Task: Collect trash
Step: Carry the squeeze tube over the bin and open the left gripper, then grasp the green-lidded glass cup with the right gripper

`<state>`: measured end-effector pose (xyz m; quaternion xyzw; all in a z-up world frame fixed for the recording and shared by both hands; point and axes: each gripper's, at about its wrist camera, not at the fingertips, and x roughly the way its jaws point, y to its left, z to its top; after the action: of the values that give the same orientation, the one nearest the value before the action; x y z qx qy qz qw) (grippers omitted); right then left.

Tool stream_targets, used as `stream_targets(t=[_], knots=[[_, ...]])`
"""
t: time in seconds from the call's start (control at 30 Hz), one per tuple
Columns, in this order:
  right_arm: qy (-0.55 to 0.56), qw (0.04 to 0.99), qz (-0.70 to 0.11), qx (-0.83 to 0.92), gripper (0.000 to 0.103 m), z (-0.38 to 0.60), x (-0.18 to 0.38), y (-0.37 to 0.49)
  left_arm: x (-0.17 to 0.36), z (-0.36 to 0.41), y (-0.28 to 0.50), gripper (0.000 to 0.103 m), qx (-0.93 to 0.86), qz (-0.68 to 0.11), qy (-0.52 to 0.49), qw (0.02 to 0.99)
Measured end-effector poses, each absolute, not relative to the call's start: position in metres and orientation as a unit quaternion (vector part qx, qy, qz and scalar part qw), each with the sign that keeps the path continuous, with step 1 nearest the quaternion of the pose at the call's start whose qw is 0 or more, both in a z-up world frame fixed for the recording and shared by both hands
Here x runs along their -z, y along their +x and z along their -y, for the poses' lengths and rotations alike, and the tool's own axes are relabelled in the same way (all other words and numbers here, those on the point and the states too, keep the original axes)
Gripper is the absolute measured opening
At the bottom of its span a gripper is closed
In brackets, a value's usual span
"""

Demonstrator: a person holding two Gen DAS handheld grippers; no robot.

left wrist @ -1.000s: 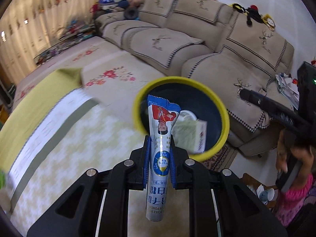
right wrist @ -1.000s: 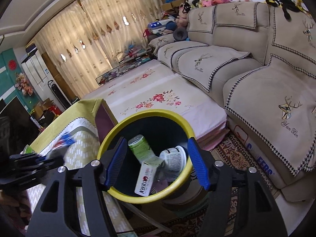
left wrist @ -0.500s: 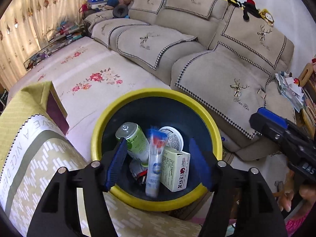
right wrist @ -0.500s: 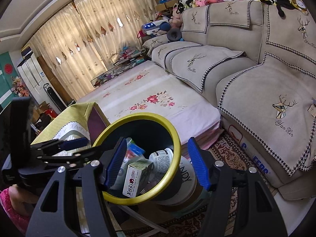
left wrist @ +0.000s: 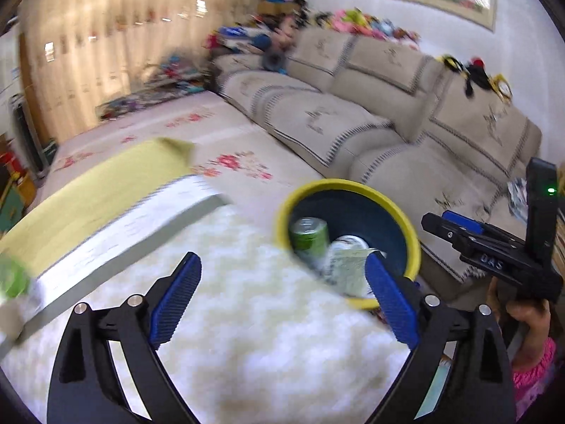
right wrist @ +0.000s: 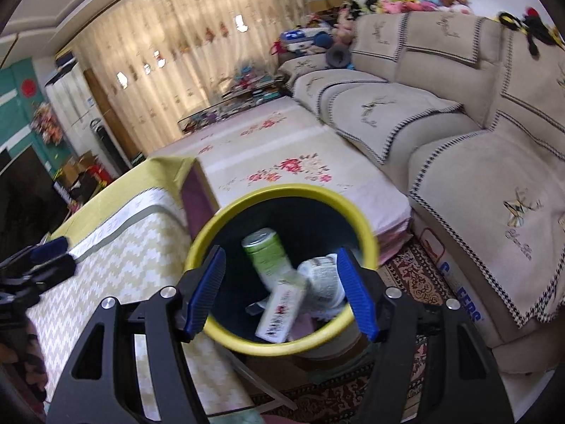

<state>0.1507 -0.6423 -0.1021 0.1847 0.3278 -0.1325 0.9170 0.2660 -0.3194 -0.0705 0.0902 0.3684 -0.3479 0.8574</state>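
Note:
The yellow-rimmed dark bin (right wrist: 282, 190) stands beside the table and holds a green can (right wrist: 268, 251), a white box (right wrist: 279, 314) and a white tub (right wrist: 321, 275). My right gripper (right wrist: 281, 251) hovers over the bin, open, with nothing between its blue pads. My left gripper (left wrist: 282, 282) is over the tablecloth, left of the bin (left wrist: 348, 185). Its jaws are opening wide and hold nothing. The blue-and-white sachet does not show clearly in either view. Each gripper shows in the other's view: left gripper (right wrist: 67, 254), right gripper (left wrist: 436, 217).
A table with a yellow-and-white zigzag cloth (right wrist: 134, 247) stands left of the bin. Behind it lies a floral-covered low platform (right wrist: 289, 162). A beige sofa (right wrist: 459, 134) runs along the right, with a patterned rug (right wrist: 416, 282) below it. A hand (left wrist: 529, 314) holds the right gripper.
The left gripper opened and let the sachet drop into the bin, then drew back left over the tablecloth. The right gripper stayed open above the bin, shifting only slightly.

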Motion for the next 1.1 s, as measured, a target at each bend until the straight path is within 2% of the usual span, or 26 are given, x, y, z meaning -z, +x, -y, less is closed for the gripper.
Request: stream_targets(t=[0.23,0.57,0.7,0.97,1.1], knots=[[0.137,0.925,-0.346,0.08,0.063,0.575,0.093,0.187,0.052,0.153,0.253,0.098,0.221,-0.311,0.046,0.923],[0.078,0.926,-0.368,-0.028,0.063,0.463,0.076,0.24,0.08,-0.025,0.275,0.098,0.041,-0.315,-0.019,0.948],[0.042,0.924,-0.37,-0.082,0.063,0.404,0.068,0.267,0.088,-0.06,0.279,0.098,0.015,-0.311,-0.048,0.949],[-0.005,0.92,-0.349,-0.176,0.063,0.291,0.061,0.314,0.09,-0.065,0.275,0.098,-0.008,-0.311,-0.056,0.949],[-0.001,0.913,-0.364,-0.184,0.063,0.262,0.07,0.342,0.089,-0.058,0.275,0.098,-0.018,-0.315,-0.056,0.947]])
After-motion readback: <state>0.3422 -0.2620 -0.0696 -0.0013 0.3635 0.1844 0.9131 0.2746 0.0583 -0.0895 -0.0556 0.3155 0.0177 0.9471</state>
